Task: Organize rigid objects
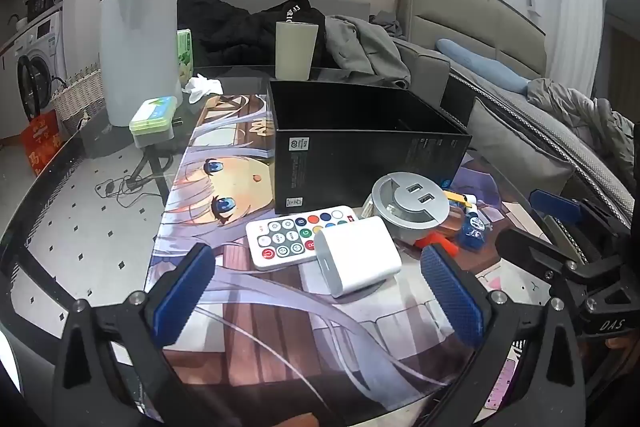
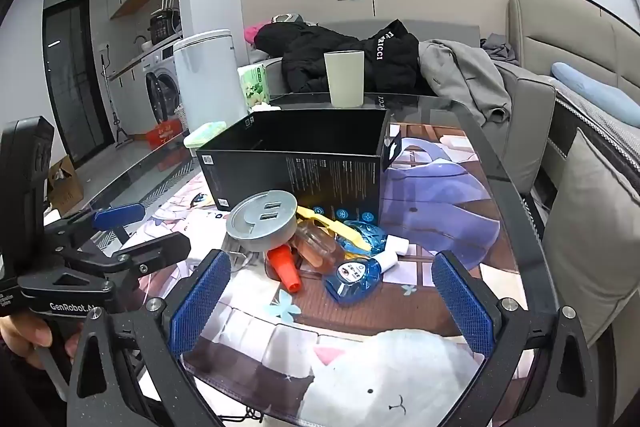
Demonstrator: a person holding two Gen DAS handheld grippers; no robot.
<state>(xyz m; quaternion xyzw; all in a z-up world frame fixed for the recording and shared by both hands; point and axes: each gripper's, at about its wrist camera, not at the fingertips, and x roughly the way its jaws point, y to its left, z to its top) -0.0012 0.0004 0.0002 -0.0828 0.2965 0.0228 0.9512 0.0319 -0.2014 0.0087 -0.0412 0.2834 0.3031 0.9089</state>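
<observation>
Nothing is in the black box [image 1: 360, 131] yet, as far as its visible interior shows; it stands open-topped in the centre of the left wrist view. All the small items lie loose on the bench [image 1: 100, 211] in front of it. The white remote [image 1: 292, 237] and white charger block [image 1: 356, 255] sit low-centre, touching each other. Just right of them is the grey USB hub [image 1: 410, 203], with an orange cone [image 2: 286, 265], blue eye-drop bottles [image 2: 354, 277] and a yellow piece [image 2: 332, 223] crowded beside it at mid-frame in the right wrist view. The left hand-held gripper [image 1: 316, 291] is spread wide and empty, lined up on the charger. The right hand-held gripper [image 2: 328, 299] is likewise released, facing the bottles. By my read, the sorting has barely begun; everything is left to do.
</observation>
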